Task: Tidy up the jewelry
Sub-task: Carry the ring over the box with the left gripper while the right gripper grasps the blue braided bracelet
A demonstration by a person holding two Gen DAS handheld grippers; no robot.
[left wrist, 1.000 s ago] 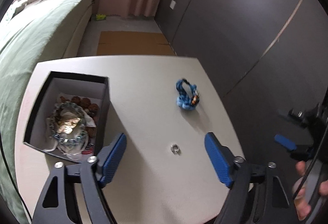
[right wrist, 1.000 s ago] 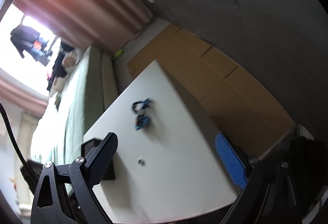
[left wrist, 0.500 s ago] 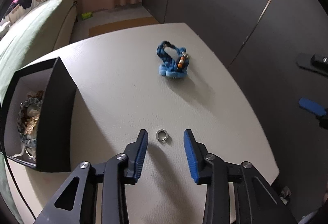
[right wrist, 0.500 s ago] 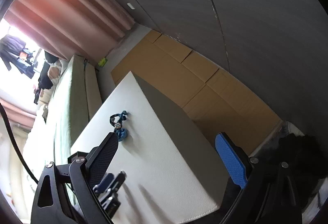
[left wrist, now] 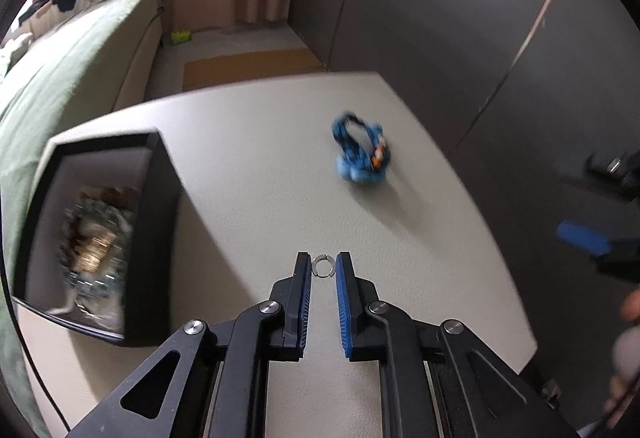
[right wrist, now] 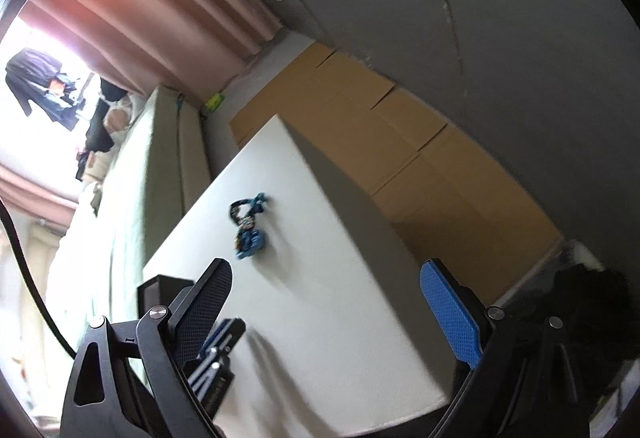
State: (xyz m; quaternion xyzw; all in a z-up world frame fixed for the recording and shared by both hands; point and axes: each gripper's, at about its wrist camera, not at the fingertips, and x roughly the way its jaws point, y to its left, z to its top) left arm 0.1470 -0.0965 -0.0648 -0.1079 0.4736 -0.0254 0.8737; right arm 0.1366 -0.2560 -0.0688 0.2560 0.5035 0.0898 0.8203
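The left hand-held gripper (left wrist: 323,266) has closed from wide open onto the small silver ring (left wrist: 322,266) on the near bench (left wrist: 260,165), pinching it. The right hand-held gripper (right wrist: 326,304) hangs open, empty. Next, I judge, the ring goes left into the black box (left wrist: 158,238)

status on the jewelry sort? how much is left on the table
Done: several pieces already lie in the black box. In hand: the left gripper is shut on the small silver ring, pinched at its fingertips. Left: the ring must go into the box, and the blue bracelet lies loose on the white table. The right gripper is open, empty, off the table's edge.
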